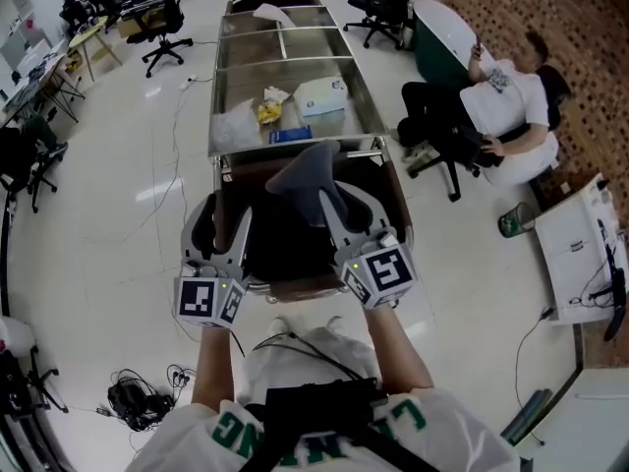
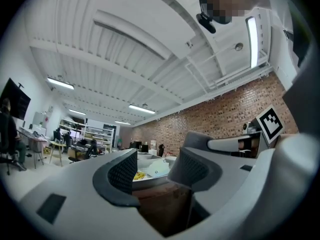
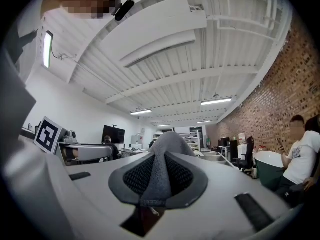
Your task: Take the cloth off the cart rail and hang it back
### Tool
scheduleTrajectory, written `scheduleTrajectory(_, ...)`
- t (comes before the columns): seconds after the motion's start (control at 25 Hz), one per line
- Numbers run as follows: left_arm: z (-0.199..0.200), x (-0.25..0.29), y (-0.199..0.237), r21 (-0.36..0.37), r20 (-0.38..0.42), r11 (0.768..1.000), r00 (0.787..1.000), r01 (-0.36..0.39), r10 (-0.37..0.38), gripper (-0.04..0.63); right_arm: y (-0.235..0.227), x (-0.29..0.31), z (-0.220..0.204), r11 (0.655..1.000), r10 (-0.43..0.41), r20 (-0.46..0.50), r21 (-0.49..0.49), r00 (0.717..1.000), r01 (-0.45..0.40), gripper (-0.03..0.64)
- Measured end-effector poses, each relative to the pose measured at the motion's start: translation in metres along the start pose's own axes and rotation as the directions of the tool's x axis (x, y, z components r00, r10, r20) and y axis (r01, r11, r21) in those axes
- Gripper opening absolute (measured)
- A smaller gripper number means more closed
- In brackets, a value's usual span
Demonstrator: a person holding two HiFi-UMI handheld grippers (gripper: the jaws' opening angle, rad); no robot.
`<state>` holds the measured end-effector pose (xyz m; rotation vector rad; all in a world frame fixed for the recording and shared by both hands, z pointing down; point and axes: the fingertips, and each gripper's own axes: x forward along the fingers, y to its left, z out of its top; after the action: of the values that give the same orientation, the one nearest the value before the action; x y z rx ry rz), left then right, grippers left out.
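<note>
A grey cloth point(image 1: 307, 172) hangs bunched from my right gripper point(image 1: 330, 197), lifted just above the near-end rail point(image 1: 295, 151) of the steel cart point(image 1: 359, 87). In the right gripper view the cloth point(image 3: 167, 146) rises as a folded ridge between the pads, and the right gripper point(image 3: 160, 180) is shut on it. My left gripper point(image 1: 222, 220) hovers to the left of the cloth, apart from it. In its own view the left gripper point(image 2: 152, 170) stands open with nothing between the pads, pointing over the cart top.
On the cart top lie a white pack point(image 1: 320, 94), a yellow packet point(image 1: 270, 112), a blue box point(image 1: 290, 136) and a clear bag point(image 1: 232, 126). A person point(image 1: 501, 106) sits on a chair to the right. Cables point(image 1: 138, 397) lie on the floor at lower left.
</note>
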<state>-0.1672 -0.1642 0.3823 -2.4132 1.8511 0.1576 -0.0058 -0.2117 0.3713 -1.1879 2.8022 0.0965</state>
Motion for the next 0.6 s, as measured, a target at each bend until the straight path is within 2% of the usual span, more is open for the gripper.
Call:
scheduleTrajectory(0.2,0.005,-0.029,0.033,0.016,-0.001,0.995,0.995,-0.097,0.097,0.264,0.041,0.039,-0.004,0.992,0.124,-0.026,0.026,0.992,-0.123,0.074)
scheduleTrajectory(0.44,0.016,-0.068,0.068,0.008,-0.002,0.976,0.976,-0.219,0.219,0.264,0.104,0.094,-0.016,0.972,0.230,-0.094,0.066,0.969,-0.225,0.074)
scheduleTrajectory(0.6,0.026,-0.083,0.076,-0.014,-0.008,0.964,0.964,-0.265,0.265,0.264,0.132,0.127,-0.031,0.968,0.234,-0.127,0.127,0.964,-0.218,0.074)
